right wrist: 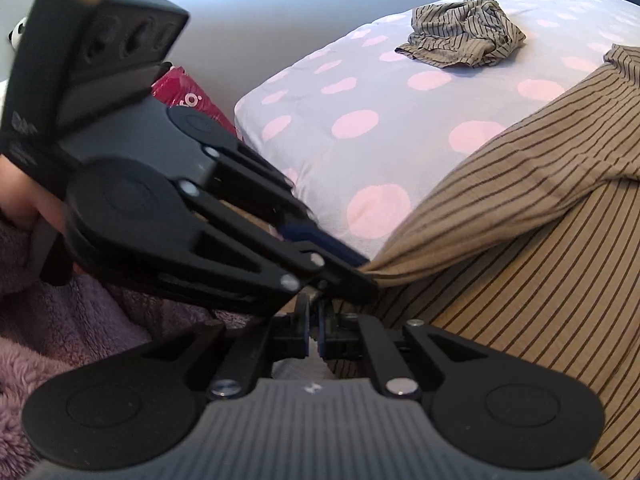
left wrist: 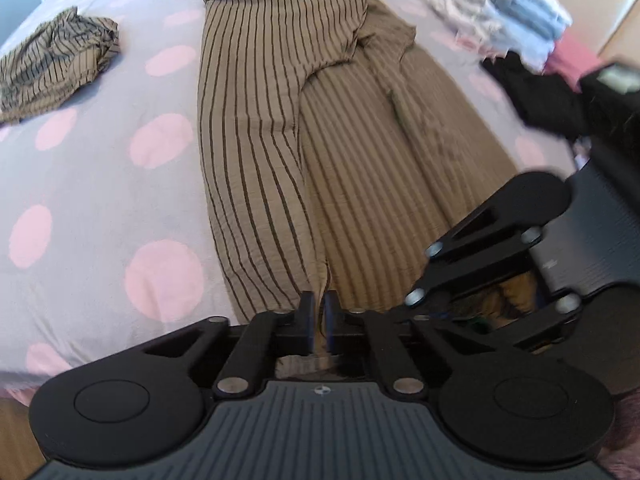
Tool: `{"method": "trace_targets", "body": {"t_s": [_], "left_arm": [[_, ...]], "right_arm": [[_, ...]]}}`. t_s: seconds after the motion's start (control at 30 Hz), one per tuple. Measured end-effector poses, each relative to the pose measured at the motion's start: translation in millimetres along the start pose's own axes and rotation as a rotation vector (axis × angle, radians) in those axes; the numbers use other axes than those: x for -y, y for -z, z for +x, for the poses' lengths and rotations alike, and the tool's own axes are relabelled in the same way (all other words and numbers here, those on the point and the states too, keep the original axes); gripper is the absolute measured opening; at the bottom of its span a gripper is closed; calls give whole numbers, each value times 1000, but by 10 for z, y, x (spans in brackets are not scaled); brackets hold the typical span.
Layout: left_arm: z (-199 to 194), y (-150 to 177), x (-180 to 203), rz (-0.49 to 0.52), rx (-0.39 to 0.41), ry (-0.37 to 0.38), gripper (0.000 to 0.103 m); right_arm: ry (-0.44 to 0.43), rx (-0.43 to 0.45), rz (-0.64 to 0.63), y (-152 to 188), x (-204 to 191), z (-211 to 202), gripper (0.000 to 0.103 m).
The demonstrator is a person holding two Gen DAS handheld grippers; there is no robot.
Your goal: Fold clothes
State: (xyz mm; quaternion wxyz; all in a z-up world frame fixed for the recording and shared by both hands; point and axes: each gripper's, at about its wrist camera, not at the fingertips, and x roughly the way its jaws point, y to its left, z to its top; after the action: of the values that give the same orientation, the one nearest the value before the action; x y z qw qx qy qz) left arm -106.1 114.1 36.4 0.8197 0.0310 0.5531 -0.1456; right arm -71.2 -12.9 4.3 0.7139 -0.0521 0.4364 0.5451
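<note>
Brown striped trousers (left wrist: 256, 128) lie lengthwise on a grey bedspread with pink dots (left wrist: 80, 184), one leg folded over the other, inner side of the fabric showing on the right half. Left gripper (left wrist: 319, 312) at the near hem, jaws clamped together on a thin pinch of the trouser edge. Right gripper (right wrist: 314, 320) just beside it, jaws nearly together; cloth looks caught between the pads, but the left gripper's linkage covers part of the tips. In the right wrist view the left gripper (right wrist: 360, 266) comes in from the left, tips touching the trouser hem (right wrist: 400, 272). Crumpled striped garment (left wrist: 56, 64) sits well apart on the bedspread. Stack of folded clothes (left wrist: 516, 12) at the far right. Purple fleece sleeve (right wrist: 60, 320) visible low left.
</note>
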Motion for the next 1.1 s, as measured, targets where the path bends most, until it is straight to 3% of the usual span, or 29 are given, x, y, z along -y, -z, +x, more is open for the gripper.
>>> {"method": "trace_targets", "body": {"t_s": [0.1,0.23,0.4,0.6,0.83,1.0,1.1], "left_arm": [[-1,11,4,10,6,-9,0],[-66,4,-8,0,32,8,0],[-123,-77,34,16,51,27,0],[-55,-136,54,44,8,33,0],[42,-127,-30,19,-50,12,0],[111,-121,-121,-37,-77,-1,0],[137,-145,-144,-45,-85,-3,0]], "right_arm": [[60,-55,-54,-75,72,-117,13],[170,-94,-34,-226,472,-386,26],[333,-53,198,-453,1492,-838,27],[475,35,456,-673,2648,-1359,40],[511,134,603,-953,3598,-1591,41],[544,170,649,-1154,4058,-1578,53],[552,168,650,-1272,4281,-1478,52]]}}
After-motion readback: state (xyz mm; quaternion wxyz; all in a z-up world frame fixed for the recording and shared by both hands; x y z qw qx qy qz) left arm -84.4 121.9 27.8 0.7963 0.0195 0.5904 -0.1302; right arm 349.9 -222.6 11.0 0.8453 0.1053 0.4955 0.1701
